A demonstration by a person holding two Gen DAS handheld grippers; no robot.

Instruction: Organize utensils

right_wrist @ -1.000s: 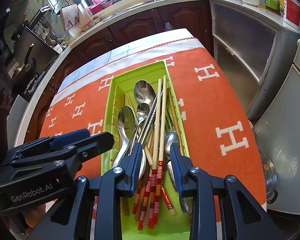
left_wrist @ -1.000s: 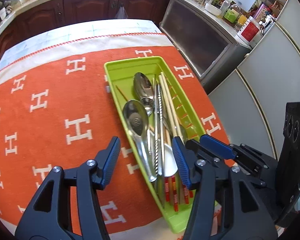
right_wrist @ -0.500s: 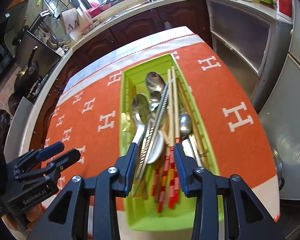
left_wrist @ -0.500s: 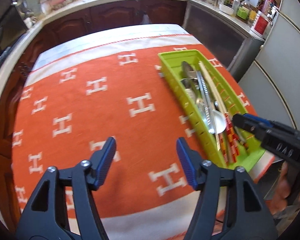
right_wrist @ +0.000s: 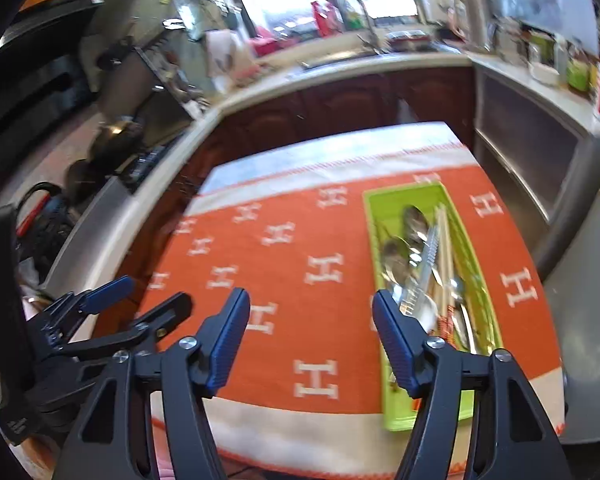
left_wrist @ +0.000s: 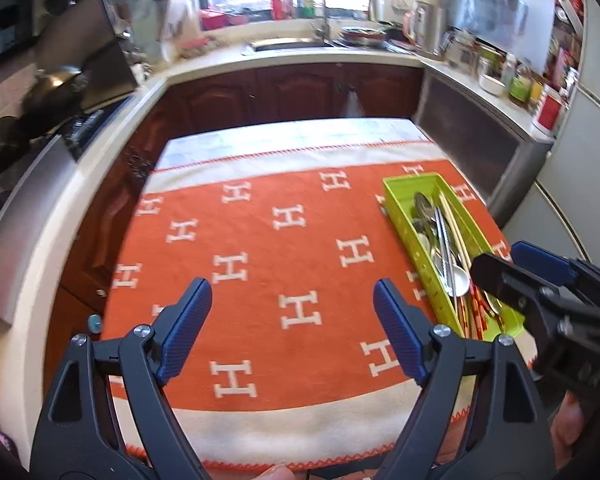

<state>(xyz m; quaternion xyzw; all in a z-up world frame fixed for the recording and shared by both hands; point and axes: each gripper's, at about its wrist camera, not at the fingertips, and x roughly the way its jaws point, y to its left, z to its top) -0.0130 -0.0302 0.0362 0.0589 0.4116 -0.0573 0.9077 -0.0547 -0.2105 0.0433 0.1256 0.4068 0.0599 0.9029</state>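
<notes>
A lime green tray (left_wrist: 400, 216) (right_wrist: 478, 256) lies on the right side of the orange cloth. It holds several spoons (left_wrist: 423, 205) (right_wrist: 414, 220), a pale pair of chopsticks (left_wrist: 454, 224) (right_wrist: 443, 248) and red-patterned chopsticks (left_wrist: 476, 308). My left gripper (left_wrist: 292, 320) is open and empty, above the near middle of the cloth, left of the tray. My right gripper (right_wrist: 308, 332) is open and empty, near the tray's near left side. It also shows in the left wrist view (left_wrist: 516, 268), and the left one in the right wrist view (right_wrist: 140, 300).
The orange cloth with white H marks (left_wrist: 260, 248) (right_wrist: 284, 280) covers a table. Dark wood cabinets (left_wrist: 300, 92) and a counter with a sink stand beyond. A steel appliance (left_wrist: 480, 136) is at the right, a stove with pans (left_wrist: 48, 92) at the left.
Both grippers have pulled back and up from the tray toward the near table edge. The right gripper has opened wider. The utensils stay in the tray.
</notes>
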